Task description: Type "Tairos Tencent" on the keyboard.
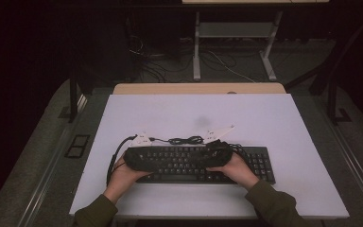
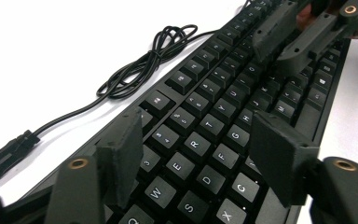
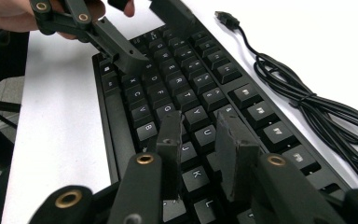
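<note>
Black keyboard (image 1: pixel 203 164) lies along the near edge of your white bench (image 1: pixel 264 118), its coiled cable (image 1: pixel 185 140) just behind it. Your left gripper (image 2: pixel 205 154) hovers over the letter keys, jaws apart; your right gripper (image 3: pixel 200 154) does too, jaws narrowly apart, gripping nothing.

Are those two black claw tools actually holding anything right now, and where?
Nothing is held. Both the left gripper and the right gripper hover over the black keyboard with jaws apart and empty.
</note>
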### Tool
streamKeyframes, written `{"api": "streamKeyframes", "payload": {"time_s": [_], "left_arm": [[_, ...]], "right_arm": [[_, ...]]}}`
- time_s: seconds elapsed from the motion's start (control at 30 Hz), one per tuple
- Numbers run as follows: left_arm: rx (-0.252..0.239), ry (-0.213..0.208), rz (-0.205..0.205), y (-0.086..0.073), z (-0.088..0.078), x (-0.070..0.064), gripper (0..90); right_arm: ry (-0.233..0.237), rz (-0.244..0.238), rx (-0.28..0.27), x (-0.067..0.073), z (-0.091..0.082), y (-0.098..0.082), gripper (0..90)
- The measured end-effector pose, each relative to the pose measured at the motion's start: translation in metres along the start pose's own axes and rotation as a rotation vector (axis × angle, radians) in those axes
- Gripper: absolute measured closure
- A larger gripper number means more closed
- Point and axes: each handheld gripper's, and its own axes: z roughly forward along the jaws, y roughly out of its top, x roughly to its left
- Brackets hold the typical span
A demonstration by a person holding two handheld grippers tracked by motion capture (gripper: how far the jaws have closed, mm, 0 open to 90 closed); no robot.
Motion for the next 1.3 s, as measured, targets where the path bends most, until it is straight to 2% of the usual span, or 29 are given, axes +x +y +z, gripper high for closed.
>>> {"api": "streamKeyframes", "payload": {"time_s": [0.13, 0.23, 0.33, 0.6, 0.8, 0.93, 1.07, 1.3], "left_arm": [[0.005, -0.014, 0.005, 0.000, -0.001, -0.001, 42.1], [0.005, -0.028, 0.009, 0.000, -0.002, -0.002, 50.2], [0.014, -0.059, 0.018, 0.000, -0.003, -0.004, 61.4], [0.047, -0.135, 0.037, 0.000, -0.002, -0.008, 88.9], [0.085, -0.156, 0.062, -0.002, -0.001, -0.010, 89.1], [0.102, -0.167, 0.060, -0.004, 0.001, -0.010, 89.1], [0.123, -0.165, 0.077, -0.005, 0.004, -0.011, 89.1], [0.141, -0.163, 0.079, -0.007, 0.007, -0.011, 89.1]], "right_arm": [[-0.008, 0.003, -0.003, -0.001, -0.002, 0.000, 68.1], [-0.016, 0.008, -0.010, -0.003, -0.003, 0.000, 66.2], [-0.021, 0.015, -0.012, -0.004, -0.004, -0.001, 63.7], [-0.063, 0.031, -0.030, -0.007, -0.006, -0.001, 45.4], [-0.084, 0.041, -0.039, -0.009, -0.007, -0.002, 39.9], [-0.089, 0.043, -0.039, -0.010, -0.008, -0.002, 39.1], [-0.089, 0.042, -0.038, -0.010, -0.009, -0.002, 38.8], [-0.095, 0.045, -0.041, -0.010, -0.009, -0.002, 38.7]]}}
